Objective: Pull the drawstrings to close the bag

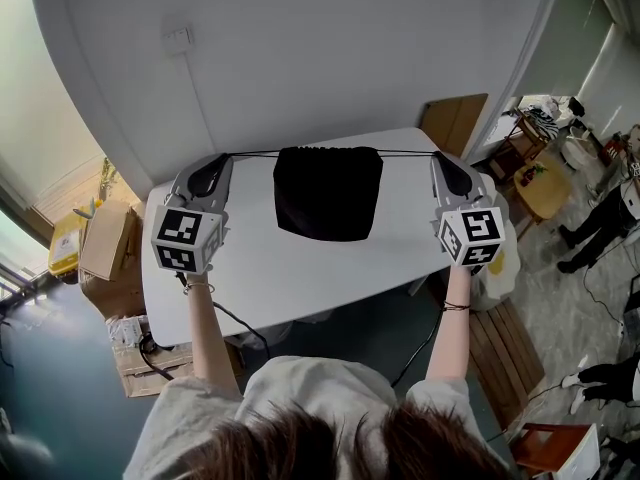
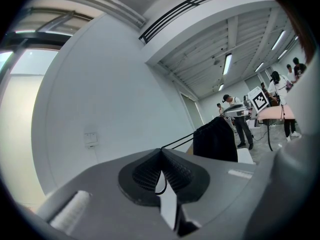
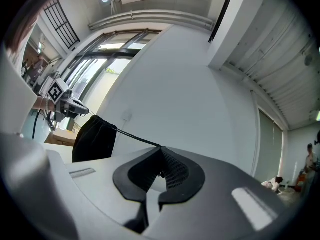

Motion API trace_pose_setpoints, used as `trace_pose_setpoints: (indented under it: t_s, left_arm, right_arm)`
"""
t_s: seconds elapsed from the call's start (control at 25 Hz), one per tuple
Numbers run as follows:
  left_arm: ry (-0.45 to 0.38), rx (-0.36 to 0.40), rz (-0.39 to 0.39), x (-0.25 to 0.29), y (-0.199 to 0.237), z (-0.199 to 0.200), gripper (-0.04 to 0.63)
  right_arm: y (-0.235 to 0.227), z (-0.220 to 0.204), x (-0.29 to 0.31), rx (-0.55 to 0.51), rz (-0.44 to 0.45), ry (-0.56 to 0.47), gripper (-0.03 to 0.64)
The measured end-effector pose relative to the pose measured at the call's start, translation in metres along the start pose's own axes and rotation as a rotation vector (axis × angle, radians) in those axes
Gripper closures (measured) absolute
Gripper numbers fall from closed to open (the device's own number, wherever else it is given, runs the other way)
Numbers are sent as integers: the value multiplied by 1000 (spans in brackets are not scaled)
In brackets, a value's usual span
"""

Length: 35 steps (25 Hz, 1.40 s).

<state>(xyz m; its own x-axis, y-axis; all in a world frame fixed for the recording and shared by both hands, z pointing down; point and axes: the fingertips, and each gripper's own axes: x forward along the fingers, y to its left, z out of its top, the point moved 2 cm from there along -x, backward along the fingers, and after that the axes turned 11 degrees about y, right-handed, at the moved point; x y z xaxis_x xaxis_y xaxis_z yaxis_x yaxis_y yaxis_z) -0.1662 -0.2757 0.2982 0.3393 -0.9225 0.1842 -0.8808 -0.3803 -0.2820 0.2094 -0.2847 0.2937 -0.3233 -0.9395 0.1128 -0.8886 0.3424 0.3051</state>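
Pinching taut drawstrings (image 1: 250, 154) flanking bag (image 1: 328, 193)

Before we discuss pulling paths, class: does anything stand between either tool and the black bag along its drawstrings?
Nothing visible does. The left tool and the right tool are each shut on one of the drawstrings, which run taut and bare to the black bag between them.

Black bag (image 1: 328, 193), black drawstrings (image 1: 405, 152), white table (image 1: 300, 278), pale wall (image 1: 330, 58).

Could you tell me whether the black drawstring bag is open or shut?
Largely drawn shut: the black fabric bag is puckered on top, thin black cords taut to left claw and right claw.
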Motion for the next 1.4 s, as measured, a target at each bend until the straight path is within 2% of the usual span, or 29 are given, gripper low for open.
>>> trace_pose_setpoints:
  t_s: [1.4]
  left_arm:
    - [-29, -13, 31, 8, 14, 2, 594]
  right_arm:
    - [-22, -8, 2, 82, -86, -24, 604]
